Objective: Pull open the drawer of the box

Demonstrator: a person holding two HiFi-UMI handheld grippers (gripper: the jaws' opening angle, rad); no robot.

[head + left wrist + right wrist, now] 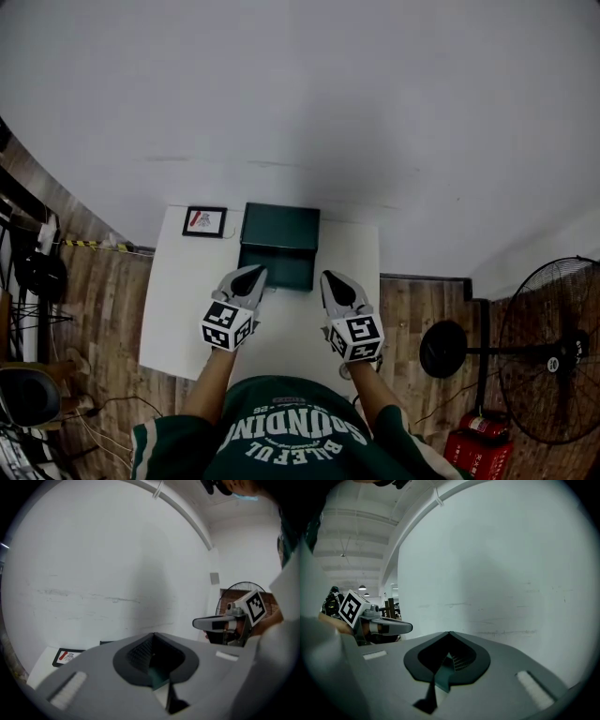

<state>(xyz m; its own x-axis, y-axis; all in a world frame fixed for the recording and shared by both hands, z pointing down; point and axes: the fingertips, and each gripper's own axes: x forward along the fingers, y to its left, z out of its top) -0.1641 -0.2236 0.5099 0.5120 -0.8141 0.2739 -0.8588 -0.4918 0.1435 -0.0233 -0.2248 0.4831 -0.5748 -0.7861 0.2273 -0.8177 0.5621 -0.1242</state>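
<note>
The green box (pixel 279 225) sits at 12 o'clock on the white counter (pixel 183 314), its back close to the wall, with a small framed card (pixel 204 221) just beside it at 9 o'clock. From above the box shows two bands: a darker top, and below it, toward the person, a slightly lighter green band (pixel 278 268). That band could be the closed front of the drawer seen at a slant, or a drawer already drawn out a short way; no handle or inside can be made out, so the pictures do not settle whether the drawer is shut or open

The left tool (pixel 255 274) points at the box's 7 o'clock corner, its tip over or right at the edge of that lighter band; whether it touches cannot be told. The right tool (pixel 330 278) is at the box's 5 o'clock corner, just off the front. In each tool's own view the jaws meet at the tips and hold nothing, with only a sliver of green and white counter showing through the hollow behind them; the left tool (pixel 153 634) and the right tool (pixel 449 633) both face the bare wall, each seeing the other off to its side

My judgement: this fits either tools brought up to a closed drawer or tools let go after a short pull. A fan (pixel 553 347) stands on the floor at 3 o'clock
</note>
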